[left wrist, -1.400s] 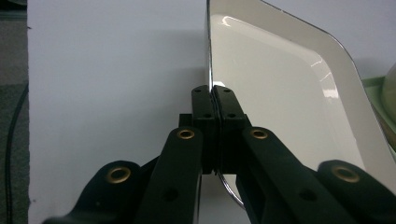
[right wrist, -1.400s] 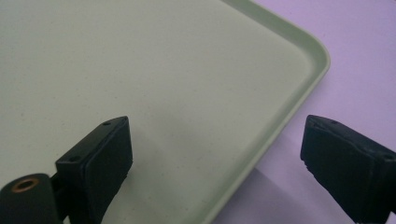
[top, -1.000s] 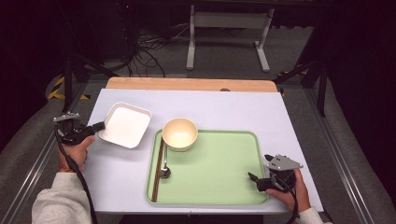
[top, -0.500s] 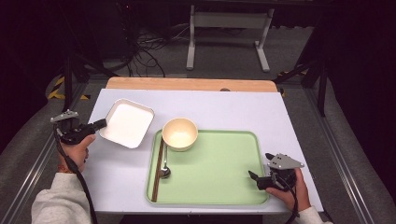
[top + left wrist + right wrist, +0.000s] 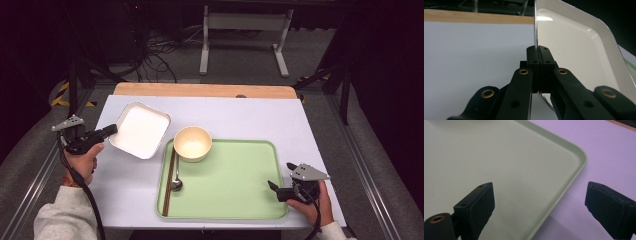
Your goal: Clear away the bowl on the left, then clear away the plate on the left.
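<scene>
Fingers of your left gripper [image 5: 111, 130] are clenched on the rim of the white dish [image 5: 141, 129], which stands tilted over the left part of the bench [image 5: 250, 115], beside the green tray [image 5: 230, 185]. The left gripper view shows what the high view cannot: the thin rim [image 5: 535, 30] pinched between the two pads. Your right gripper [image 5: 274, 186] sits at the tray's near right corner. From above its state is hard to read; the right gripper view shows the fingers [image 5: 476, 207] released, wide apart astride the tray's edge [image 5: 574, 177]. On the tray are a bowl [image 5: 192, 143], spoon [image 5: 176, 175] and chopsticks [image 5: 169, 180].
</scene>
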The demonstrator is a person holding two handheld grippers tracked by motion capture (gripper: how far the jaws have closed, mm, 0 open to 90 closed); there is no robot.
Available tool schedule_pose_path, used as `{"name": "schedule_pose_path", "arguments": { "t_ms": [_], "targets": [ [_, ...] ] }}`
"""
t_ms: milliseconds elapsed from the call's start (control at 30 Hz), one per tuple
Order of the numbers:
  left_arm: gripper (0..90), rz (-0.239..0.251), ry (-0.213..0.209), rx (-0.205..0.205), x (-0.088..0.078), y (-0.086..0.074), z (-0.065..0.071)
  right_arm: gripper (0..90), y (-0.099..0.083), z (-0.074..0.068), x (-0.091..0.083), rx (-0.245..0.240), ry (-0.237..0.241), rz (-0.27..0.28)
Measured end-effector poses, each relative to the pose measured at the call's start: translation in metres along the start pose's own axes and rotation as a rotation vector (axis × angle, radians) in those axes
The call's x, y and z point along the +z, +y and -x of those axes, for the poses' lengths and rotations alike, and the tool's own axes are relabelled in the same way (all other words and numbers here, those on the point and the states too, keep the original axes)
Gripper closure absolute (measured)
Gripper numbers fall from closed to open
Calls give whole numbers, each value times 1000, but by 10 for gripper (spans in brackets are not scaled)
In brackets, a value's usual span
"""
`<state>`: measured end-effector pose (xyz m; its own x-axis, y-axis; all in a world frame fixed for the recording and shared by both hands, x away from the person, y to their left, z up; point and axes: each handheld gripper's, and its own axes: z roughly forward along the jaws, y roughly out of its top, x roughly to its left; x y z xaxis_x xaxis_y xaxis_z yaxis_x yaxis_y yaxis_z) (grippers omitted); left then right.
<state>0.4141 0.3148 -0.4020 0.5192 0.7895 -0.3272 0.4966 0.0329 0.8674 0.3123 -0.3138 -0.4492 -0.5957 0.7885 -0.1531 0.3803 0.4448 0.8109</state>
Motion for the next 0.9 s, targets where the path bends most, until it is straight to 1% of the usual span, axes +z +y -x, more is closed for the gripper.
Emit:
{"name": "schedule_pose_path", "arguments": {
  "t_ms": [67,100,167,200,233,267,333,500,533,567,600,633,700,900],
  "targets": [
    [893,-2,-19,9,2,2,4,93,0,1,-1,3,-4,4],
    [893,2,-21,11,3,2,5,94,0,1,-1,4,-4,3],
    [893,-5,-37,23,6,3,10,94,-1,2,0,7,-5,3],
    [893,-8,-35,29,8,3,13,93,-1,2,0,9,-5,4],
    [893,-8,-35,29,8,3,13,93,-1,2,0,9,-5,4],
    [893,-16,-50,42,10,4,17,93,-1,2,-1,7,-8,4],
    [893,-15,-54,51,12,4,23,94,-1,2,-1,7,-8,5],
    [893,-17,-86,85,16,7,35,93,-2,1,-2,3,-7,0],
    [893,-18,-94,85,17,7,39,94,-2,1,-2,5,-9,2],
    [893,-21,-101,94,18,7,41,93,-2,2,-3,7,-9,6],
    [893,-21,-101,94,18,7,41,94,-2,1,-3,7,-10,8],
    [893,-23,-109,110,19,6,47,93,-2,1,-3,6,-10,7],
    [893,-29,-125,115,21,6,51,94,-2,1,-3,1,-9,4],
    [893,-55,-161,153,30,5,65,93,-2,0,-3,1,-9,4]
  ]
}}
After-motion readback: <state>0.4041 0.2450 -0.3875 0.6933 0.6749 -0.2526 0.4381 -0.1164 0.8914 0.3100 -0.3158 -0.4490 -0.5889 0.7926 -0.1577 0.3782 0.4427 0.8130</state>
